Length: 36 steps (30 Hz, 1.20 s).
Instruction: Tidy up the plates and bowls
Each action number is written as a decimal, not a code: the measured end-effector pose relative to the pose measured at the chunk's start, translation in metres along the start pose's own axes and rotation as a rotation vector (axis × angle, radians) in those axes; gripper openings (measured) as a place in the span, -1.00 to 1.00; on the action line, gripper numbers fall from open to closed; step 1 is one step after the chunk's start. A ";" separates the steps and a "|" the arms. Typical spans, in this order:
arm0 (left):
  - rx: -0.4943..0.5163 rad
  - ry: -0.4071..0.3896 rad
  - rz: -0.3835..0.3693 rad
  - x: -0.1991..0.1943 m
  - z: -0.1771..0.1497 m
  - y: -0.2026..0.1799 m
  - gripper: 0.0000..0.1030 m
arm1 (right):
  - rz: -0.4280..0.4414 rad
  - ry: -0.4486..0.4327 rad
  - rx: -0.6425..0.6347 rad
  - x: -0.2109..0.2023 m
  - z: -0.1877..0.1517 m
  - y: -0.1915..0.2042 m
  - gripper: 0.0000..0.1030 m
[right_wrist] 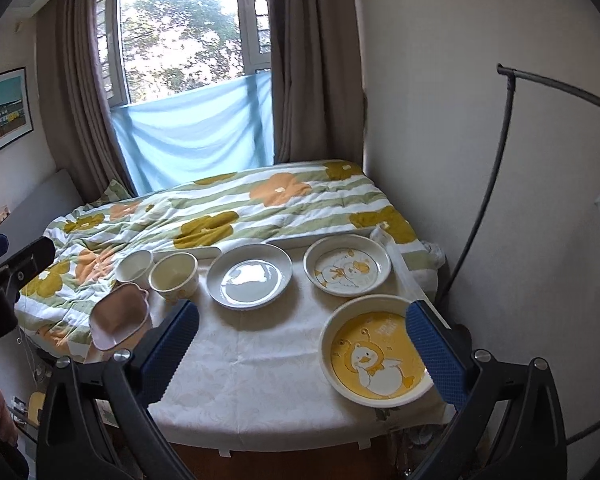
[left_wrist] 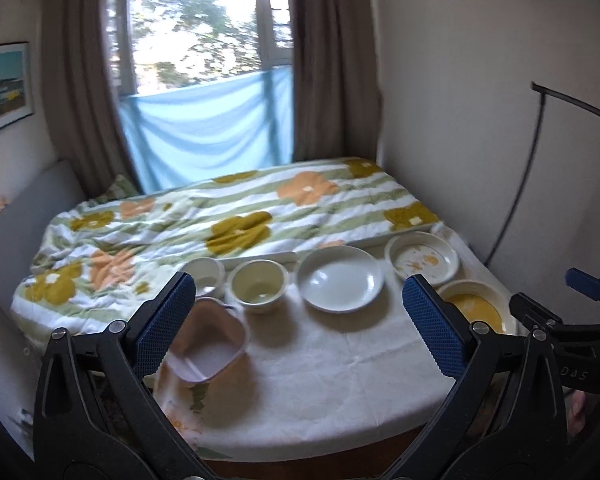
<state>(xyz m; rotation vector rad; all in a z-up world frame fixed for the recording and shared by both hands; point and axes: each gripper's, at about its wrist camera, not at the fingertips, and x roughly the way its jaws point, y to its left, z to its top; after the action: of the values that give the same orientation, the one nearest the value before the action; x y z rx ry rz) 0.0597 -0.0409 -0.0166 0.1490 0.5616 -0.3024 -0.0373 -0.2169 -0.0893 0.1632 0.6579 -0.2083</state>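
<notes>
Left gripper (left_wrist: 300, 312) spread wide and empty above the white-clothed table (right_wrist: 260, 368), plain white round plate (left_wrist: 339, 279) beyond its fingertips, right gripper (right_wrist: 302, 344) likewise agape, yellow duck-printed ceramic plate (right_wrist: 376, 360) just inside its right finger.
</notes>
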 end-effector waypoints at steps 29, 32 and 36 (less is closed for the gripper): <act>0.286 0.739 -0.575 0.336 -0.097 -0.200 -0.05 | 0.145 0.372 0.582 0.178 -0.103 -0.208 -0.15; 0.283 0.775 -0.583 0.341 -0.103 -0.202 -0.35 | 0.133 0.380 0.591 0.181 -0.103 -0.212 -0.38; 0.258 0.792 -0.606 0.343 -0.102 -0.203 -0.66 | 0.129 0.380 0.631 0.181 -0.108 -0.220 -0.64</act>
<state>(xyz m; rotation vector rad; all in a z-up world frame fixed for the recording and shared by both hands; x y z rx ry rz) 0.2193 -0.2928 -0.3007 0.3537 1.3568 -0.9243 -0.0146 -0.4316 -0.3041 0.8656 0.9400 -0.2583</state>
